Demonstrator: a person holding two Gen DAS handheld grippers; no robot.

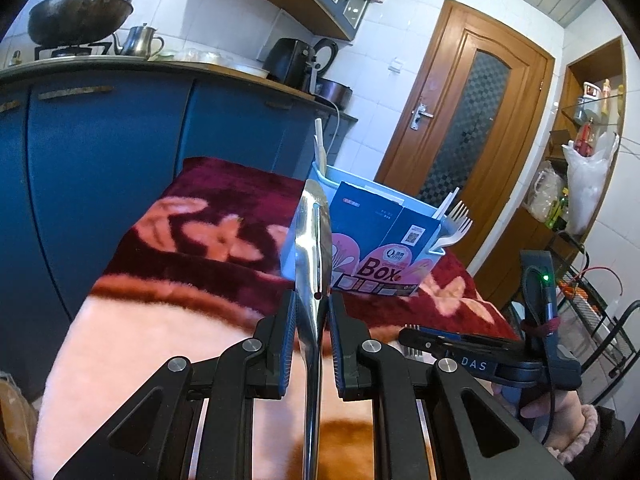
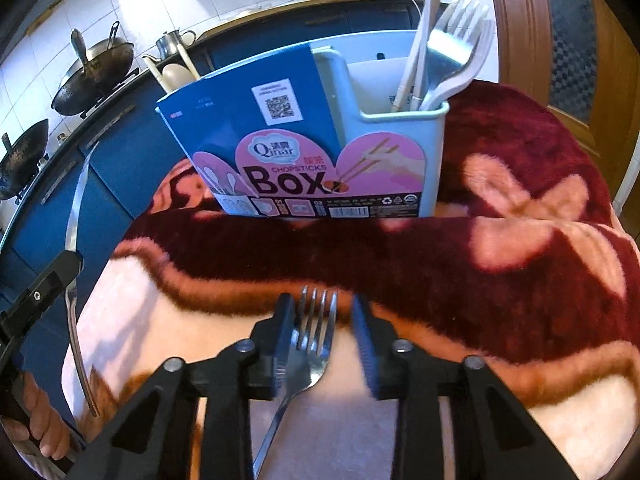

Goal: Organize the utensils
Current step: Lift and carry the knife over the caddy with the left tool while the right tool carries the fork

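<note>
While left gripper [image 1: 312, 308] clamps spoon [image 1: 314, 236], right gripper [image 2: 324, 320] straddles fork [image 2: 314, 344] on blanket [image 2: 520, 272], pads not yet pressing. Centre fork neck before gripping; holder [image 2: 400, 148] beyond.

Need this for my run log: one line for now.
left gripper shut on metal utensil | right gripper open around fork | holder upright

Left gripper [image 1: 312, 308] clamped on a spoon [image 1: 314, 240], angled down; right gripper [image 2: 320, 332] steeper, jaws ajar around a fork [image 2: 312, 344].
</note>
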